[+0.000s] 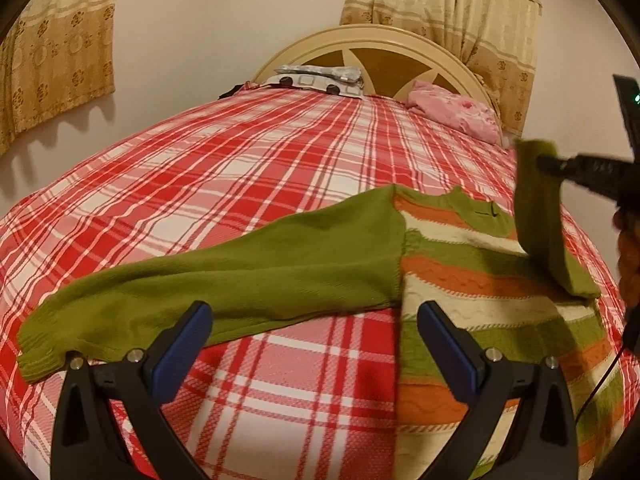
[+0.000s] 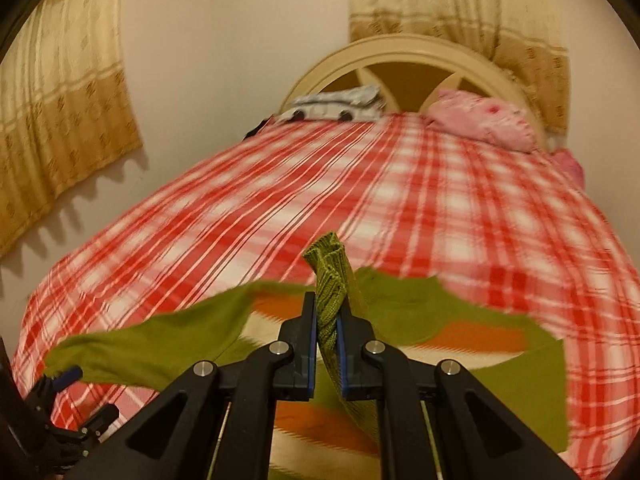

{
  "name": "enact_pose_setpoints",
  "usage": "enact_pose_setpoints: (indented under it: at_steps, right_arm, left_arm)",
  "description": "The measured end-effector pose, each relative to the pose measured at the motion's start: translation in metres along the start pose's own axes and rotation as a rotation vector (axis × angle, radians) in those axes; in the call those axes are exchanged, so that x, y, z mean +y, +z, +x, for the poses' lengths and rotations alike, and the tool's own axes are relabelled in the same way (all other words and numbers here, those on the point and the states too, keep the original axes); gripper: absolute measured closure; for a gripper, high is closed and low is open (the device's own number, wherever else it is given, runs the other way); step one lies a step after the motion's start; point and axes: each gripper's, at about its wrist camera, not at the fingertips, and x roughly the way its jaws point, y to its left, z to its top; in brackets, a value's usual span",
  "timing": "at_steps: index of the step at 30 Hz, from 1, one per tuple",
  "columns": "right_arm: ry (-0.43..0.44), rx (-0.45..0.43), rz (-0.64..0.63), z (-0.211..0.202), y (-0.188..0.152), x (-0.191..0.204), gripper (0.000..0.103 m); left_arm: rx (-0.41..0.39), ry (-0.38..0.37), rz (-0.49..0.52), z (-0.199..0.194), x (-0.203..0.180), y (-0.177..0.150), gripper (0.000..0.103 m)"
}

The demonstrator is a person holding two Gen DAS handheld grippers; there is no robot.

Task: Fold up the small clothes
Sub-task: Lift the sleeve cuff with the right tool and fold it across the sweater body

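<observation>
1. Sweater [image 1: 460, 280]: green knit with orange and cream striped body, lying flat on the bed [image 1: 240, 168] near the foot edge, towards the right side as the left wrist camera sees it.
2. Left sleeve [image 1: 224, 284]: plain green, spread flat and reaching out across the red-and-white plaid bedspread towards the left edge; its cuff [image 1: 36, 356] ends close to the near-left corner.
3. Right sleeve [image 1: 540, 216]: lifted off the bed, standing up over the striped body, folded back towards the chest.
4. Right gripper [image 2: 328, 324]: fingers narrow, clamped on the ribbed cuff of the right sleeve [image 2: 330, 280]. The cuff sticks up past the blue pads [image 2: 310, 344]. In the left wrist view the gripper body [image 1: 580, 168] comes in from the right edge with the sleeve hanging from it.
5. Left gripper [image 1: 314, 340]: fingers wide apart, nothing between them. Blue pads [image 1: 188, 344] hover just above the bedspread at the foot edge, one just in front of the left sleeve, the other over the hem of the striped body. Whether they touch the cloth I cannot tell.
6. Right wrist view is motion-blurred, so sweater detail there is soft; the left gripper [image 2: 68, 412] shows only as a dark shape at the bottom-left.
7. Head of bed: curved cream headboard [image 1: 380, 44], a grey patterned pillow [image 1: 320, 80] and a pink pillow [image 1: 456, 114] against it, well apart from the sweater.
8. Beige patterned curtains [image 1: 52, 52] hang on the wall.
</observation>
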Motion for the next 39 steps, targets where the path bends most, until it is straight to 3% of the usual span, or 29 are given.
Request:
enact_pose_setpoints:
  at_steps: [8, 18, 23, 32, 39]
  right_arm:
    - [0.032, 0.095, 0.014, 0.053, -0.034, 0.031, 0.096]
    - [0.022, 0.175, -0.023, 0.082, -0.059, 0.043, 0.097]
    - [0.034, 0.191, -0.024, 0.087, -0.070, 0.054, 0.097]
    - [0.031, 0.156, -0.045, 0.080, -0.059, 0.069, 0.097]
    - [0.068, 0.256, -0.034, 0.105, -0.079, 0.075, 0.092]
  left_arm:
    - [0.017, 0.017, -0.025, 0.006, 0.015, -0.006, 0.000]
    - [0.030, 0.023, -0.045, 0.006, 0.023, -0.011, 0.000]
    - [0.022, 0.036, -0.040, -0.002, 0.028, -0.011, 0.000]
    - [0.013, 0.057, -0.054, -0.011, 0.040, -0.010, 0.000]
    - [0.005, 0.079, -0.055, -0.020, 0.050, -0.009, 0.000]
